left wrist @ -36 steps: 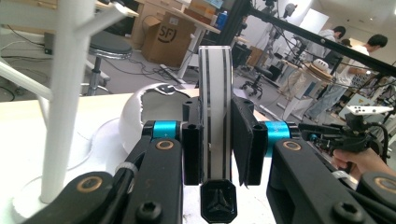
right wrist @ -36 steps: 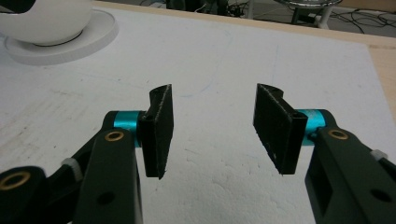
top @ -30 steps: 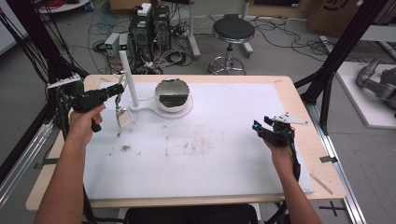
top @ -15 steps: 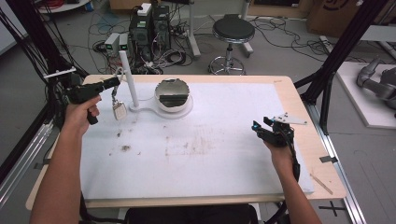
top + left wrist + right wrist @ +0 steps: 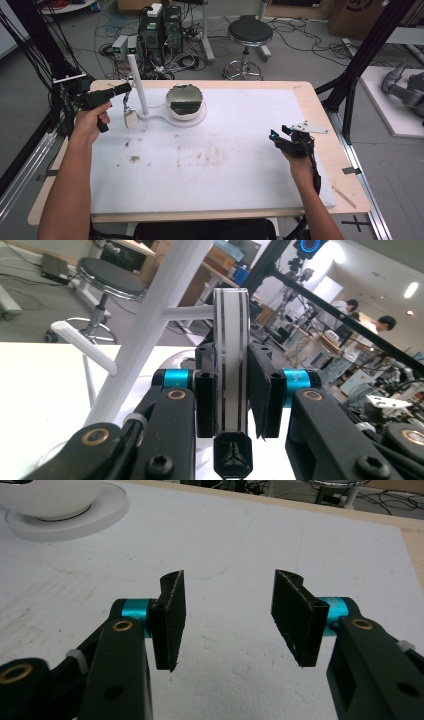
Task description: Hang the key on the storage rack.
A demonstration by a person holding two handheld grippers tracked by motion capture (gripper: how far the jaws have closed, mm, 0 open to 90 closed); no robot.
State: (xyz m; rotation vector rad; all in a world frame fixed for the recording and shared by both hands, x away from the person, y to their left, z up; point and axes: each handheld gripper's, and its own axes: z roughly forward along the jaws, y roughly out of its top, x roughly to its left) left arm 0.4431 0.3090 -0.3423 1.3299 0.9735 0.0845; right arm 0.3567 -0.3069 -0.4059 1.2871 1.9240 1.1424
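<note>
From my remote seat I take the tall white plastic stand post with its side pegs (image 5: 137, 85) as the reference for everything. The left gripper (image 5: 125, 89) sits just left of the post near its upper part, pressed together on a flat grey strap with two dark stripes (image 5: 230, 355). In the left gripper view the band stands upright, pinched flat between the pads. A small pale rounded-rectangular tag (image 5: 130, 119) dangles from the strap, hanging beside the lower part of the post and, as far as I can tell, clear of the white foam-covered table (image 5: 225, 170). I judge the strap is held high and edge-on like this so its loop can be steered onto one of the post's pegs (image 5: 85, 347), with the tag's weight keeping the strap taut. The shiny round metal bowl on its white dish base (image 5: 185, 100) lies just right of the post, joined to the post's foot. The right gripper (image 5: 274, 136) rests far to the right of the post, low over the foam, its jaws spread with nothing between them. It looks parked out of the way, ready to help if the strap swings.
</note>
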